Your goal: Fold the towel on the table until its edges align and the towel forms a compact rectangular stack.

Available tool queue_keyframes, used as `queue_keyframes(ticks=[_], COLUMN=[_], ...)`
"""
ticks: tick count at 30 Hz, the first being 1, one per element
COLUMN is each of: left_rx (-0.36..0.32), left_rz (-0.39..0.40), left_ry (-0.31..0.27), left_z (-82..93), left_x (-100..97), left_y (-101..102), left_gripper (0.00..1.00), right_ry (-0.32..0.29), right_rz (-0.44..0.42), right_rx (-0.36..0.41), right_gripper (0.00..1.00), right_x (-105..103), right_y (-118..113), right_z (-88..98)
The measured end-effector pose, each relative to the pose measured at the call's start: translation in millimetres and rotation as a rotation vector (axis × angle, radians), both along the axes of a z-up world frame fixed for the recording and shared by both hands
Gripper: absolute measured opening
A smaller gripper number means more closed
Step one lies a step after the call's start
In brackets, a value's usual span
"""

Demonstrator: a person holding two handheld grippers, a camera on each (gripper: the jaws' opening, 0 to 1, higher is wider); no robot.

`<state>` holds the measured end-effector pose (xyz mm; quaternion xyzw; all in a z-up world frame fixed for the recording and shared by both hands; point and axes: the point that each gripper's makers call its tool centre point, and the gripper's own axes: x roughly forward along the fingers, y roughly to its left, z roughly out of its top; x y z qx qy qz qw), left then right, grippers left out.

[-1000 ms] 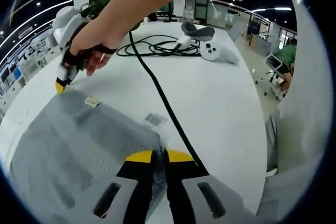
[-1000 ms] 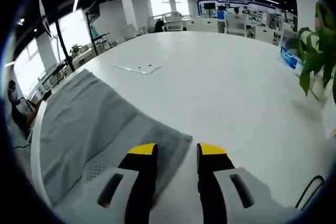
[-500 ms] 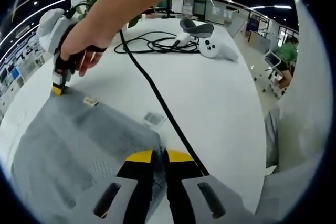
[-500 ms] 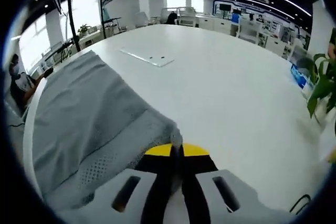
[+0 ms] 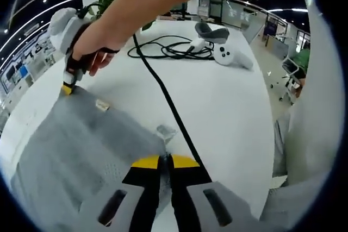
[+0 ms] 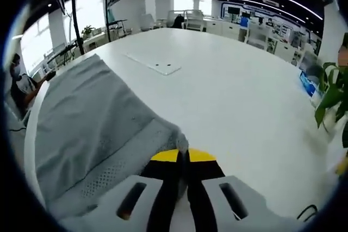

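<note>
Left gripper view: towel (image 5: 81,150) corner-first toward far claw (image 5: 67,89) (both clamped).

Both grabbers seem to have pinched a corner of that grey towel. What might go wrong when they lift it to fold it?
Three risks, as I judge it.
1. The right gripper holds only the tip of the towel, so the corner may slip out.
2. The left gripper sits beside a black cable crossing the table; lifting could snag it.
3. That cable leads toward a white controller, which might get dragged.
</note>
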<state>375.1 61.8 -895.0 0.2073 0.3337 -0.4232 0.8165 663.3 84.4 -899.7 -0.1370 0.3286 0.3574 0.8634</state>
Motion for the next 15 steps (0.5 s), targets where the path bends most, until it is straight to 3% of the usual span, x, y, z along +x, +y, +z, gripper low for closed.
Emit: queue_keyframes(ticks=[3, 6, 15], left_rx=[-0.012, -0.024, -0.138], left_rz=[0.008, -0.037, 0.011], left_ry=[0.004, -0.032, -0.041], left_z=[6.5, 18.6, 57.4], left_x=[-1.9, -6.8, -10.2], left_y=[4, 6, 29], left_gripper=[0.05, 0.05, 0.05], right_ry=[-0.005, -0.014, -0.049], right_rz=[-0.013, -0.018, -0.085], right_rx=[-0.004, -0.031, -0.074], right_gripper=[0.02, 0.02, 0.02], right_x=[0, -2, -8], right_y=[1, -2, 5], right_z=[4.7, 12.6, 48.5])
